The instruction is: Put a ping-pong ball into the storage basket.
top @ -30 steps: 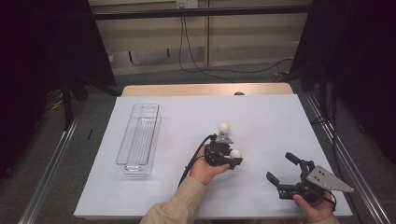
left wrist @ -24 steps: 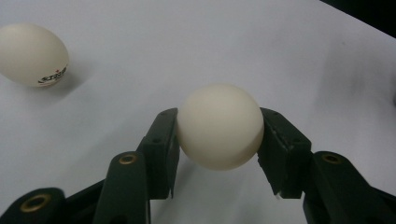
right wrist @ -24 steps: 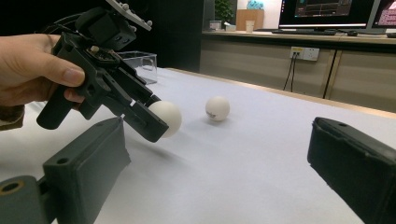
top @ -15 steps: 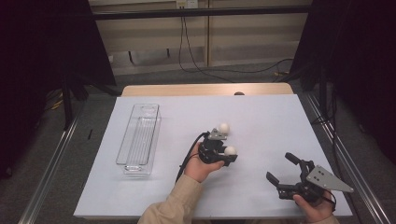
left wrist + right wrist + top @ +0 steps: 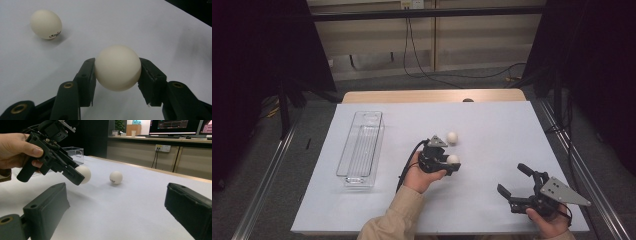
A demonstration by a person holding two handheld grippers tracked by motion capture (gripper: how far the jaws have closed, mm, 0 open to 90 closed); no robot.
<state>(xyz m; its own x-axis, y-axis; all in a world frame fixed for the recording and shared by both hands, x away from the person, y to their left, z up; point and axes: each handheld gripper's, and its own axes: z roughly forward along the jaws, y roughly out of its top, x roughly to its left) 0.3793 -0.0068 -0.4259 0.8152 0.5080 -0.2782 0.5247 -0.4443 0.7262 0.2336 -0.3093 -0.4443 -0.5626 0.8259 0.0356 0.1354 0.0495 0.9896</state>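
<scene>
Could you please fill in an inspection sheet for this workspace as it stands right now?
Surface: white table, with a wooden strip along its far edge.
Job's things: one white ball clamped in the left tool, lifted off the table; a second ball lies free on the table just beyond it; a clear plastic tray lies to the left, apparently empty.
Clutter: nothing seen.
Grippers: left tool shut on the ball, one jaw on each side; right tool open, holding nothing, near the table's front right corner.
Cables: a black cable trails from the left tool; more cables on the floor behind the table.
Surroundings: dark curtains on both sides; monitors on a counter in the right gripper view.
</scene>
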